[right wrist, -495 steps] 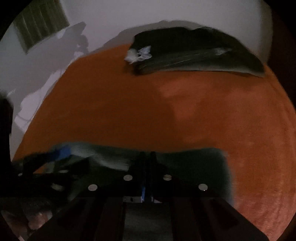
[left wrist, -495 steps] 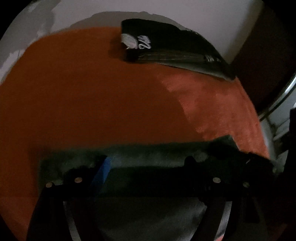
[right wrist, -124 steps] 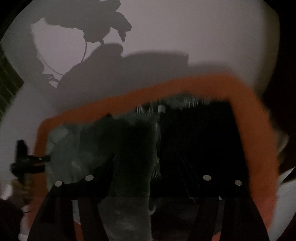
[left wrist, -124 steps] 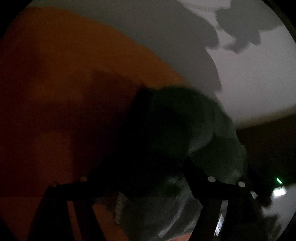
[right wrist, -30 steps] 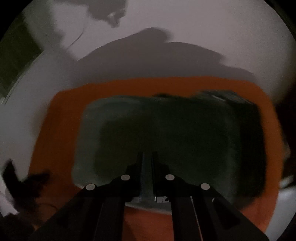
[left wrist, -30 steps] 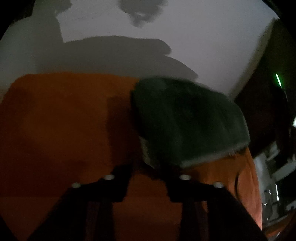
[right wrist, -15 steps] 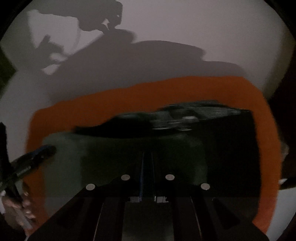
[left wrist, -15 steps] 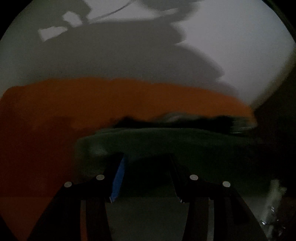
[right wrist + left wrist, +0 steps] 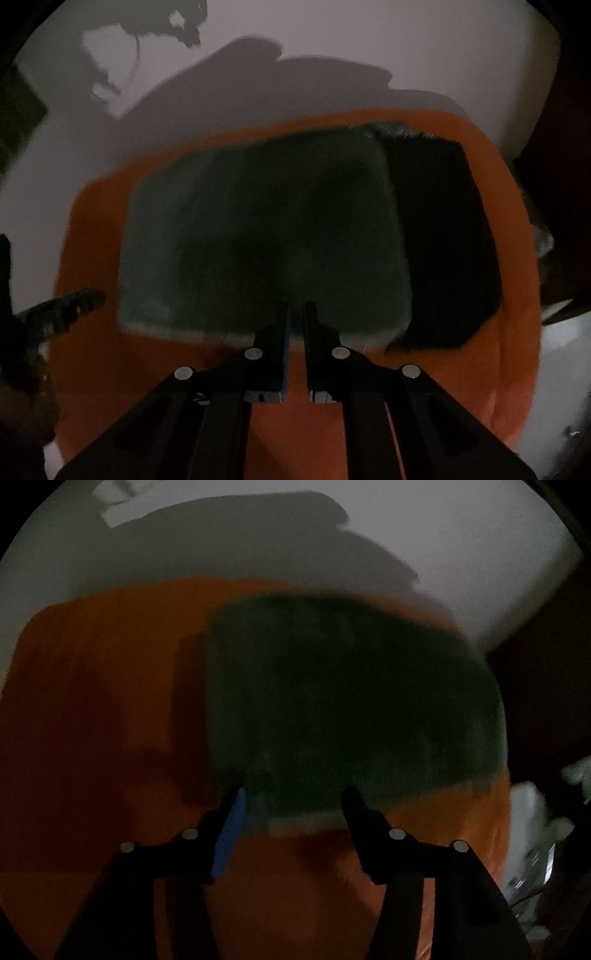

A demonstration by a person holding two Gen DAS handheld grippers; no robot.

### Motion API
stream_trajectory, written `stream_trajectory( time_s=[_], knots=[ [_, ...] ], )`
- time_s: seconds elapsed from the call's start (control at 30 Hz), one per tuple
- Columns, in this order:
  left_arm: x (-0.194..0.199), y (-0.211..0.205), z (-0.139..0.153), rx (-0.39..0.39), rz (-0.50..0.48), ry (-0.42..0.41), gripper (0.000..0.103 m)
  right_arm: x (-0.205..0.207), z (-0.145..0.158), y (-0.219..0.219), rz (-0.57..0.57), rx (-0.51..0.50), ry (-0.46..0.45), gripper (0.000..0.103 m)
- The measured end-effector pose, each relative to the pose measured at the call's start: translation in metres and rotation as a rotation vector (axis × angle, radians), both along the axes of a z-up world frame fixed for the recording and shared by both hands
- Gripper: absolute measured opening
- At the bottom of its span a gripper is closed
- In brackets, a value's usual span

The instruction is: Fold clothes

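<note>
Spreading widest under everything, an orange blanket (image 9: 517, 258), soft and apt to shift under any push. Lying folded on it as a neat rectangle, a dark green garment (image 9: 258, 236), its right side overlapping a black folded garment (image 9: 454, 240) partly tucked beneath, so sitting as a small stack near the far edge.

Hovering at the green garment's near left corner, the left gripper (image 9: 291, 799), jaws standing wide apart with nothing between them. Sitting at the near edge, the right gripper (image 9: 296, 314), fingers drawn almost together with only a thin slit between; pinching no cloth that can be seen, though dimness and blur are making that hard to confirm.

Risking, probably, a dragged hem: any fingertip snagging the fuzzy near edge while pulling away, peeling the top layer open and undoing the fold. Risking also a sideways nudge sliding the green piece off the black one, skewing the stack. Risking least, a poor view in this low light hiding a loose corner.
</note>
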State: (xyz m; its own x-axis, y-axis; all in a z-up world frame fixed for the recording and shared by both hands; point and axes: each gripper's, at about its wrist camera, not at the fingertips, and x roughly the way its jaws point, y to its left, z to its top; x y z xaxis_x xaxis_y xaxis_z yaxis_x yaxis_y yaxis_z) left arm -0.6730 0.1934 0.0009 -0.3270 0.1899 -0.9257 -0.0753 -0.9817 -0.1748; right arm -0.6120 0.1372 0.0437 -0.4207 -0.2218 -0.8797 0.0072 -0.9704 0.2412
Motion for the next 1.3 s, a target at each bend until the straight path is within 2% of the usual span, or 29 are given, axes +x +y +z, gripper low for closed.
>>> stream_trajectory(
  time_s=[0.03, 0.07, 0.17, 0.23, 0.27, 0.3, 0.33, 0.43, 0.5, 0.6, 0.67, 0.83, 0.9, 1.03, 1.3],
  knots=[
    [0.011, 0.008, 0.001, 0.002, -0.025, 0.0, 0.059, 0.007, 0.003, -0.009, 0.002, 0.006, -0.006, 0.007],
    [0.022, 0.011, 0.002, 0.045, -0.053, 0.009, 0.06, 0.015, 0.006, -0.019, 0.004, 0.012, -0.012, 0.008],
    [0.041, 0.004, 0.003, 0.082, -0.045, 0.011, 0.066, 0.037, 0.015, -0.047, 0.01, 0.03, -0.03, 0.013],
    [0.053, -0.014, 0.014, 0.098, -0.019, 0.016, 0.066, 0.051, 0.023, -0.062, 0.012, 0.068, -0.012, 0.034],
    [0.06, -0.019, 0.023, 0.1, -0.009, 0.033, 0.066, 0.058, 0.028, -0.067, 0.011, 0.092, 0.006, 0.058],
    [0.068, -0.023, 0.032, 0.102, 0.0, 0.05, 0.07, 0.069, 0.034, -0.073, 0.008, 0.105, 0.031, 0.068],
    [0.075, -0.027, 0.041, 0.104, 0.008, 0.067, 0.075, 0.082, 0.042, -0.077, 0.007, 0.103, 0.055, 0.068],
    [0.103, -0.034, 0.065, 0.099, 0.009, 0.115, 0.076, 0.118, 0.056, -0.084, 0.002, 0.082, 0.068, 0.068],
    [0.126, -0.04, 0.075, 0.069, 0.006, 0.129, 0.077, 0.148, 0.066, -0.09, -0.003, 0.082, 0.077, 0.069],
    [0.165, -0.041, 0.083, -0.014, -0.004, 0.125, 0.077, 0.189, 0.072, -0.098, -0.015, 0.088, 0.09, 0.079],
    [0.188, -0.038, 0.087, -0.065, -0.003, 0.123, 0.077, 0.211, 0.073, -0.104, -0.008, 0.076, 0.088, 0.081],
    [0.236, -0.048, 0.089, -0.078, 0.014, 0.112, 0.077, 0.261, 0.077, -0.112, -0.001, 0.08, 0.079, 0.086],
    [0.246, -0.047, 0.087, -0.072, 0.022, 0.093, 0.077, 0.274, 0.079, -0.112, -0.008, 0.075, 0.076, 0.086],
    [0.261, -0.04, 0.097, -0.091, 0.011, 0.107, 0.077, 0.291, 0.083, -0.111, -0.017, 0.066, 0.071, 0.086],
    [0.258, -0.024, 0.11, -0.078, -0.013, 0.133, 0.077, 0.293, 0.084, -0.104, -0.032, 0.079, 0.055, 0.09]
  ],
)
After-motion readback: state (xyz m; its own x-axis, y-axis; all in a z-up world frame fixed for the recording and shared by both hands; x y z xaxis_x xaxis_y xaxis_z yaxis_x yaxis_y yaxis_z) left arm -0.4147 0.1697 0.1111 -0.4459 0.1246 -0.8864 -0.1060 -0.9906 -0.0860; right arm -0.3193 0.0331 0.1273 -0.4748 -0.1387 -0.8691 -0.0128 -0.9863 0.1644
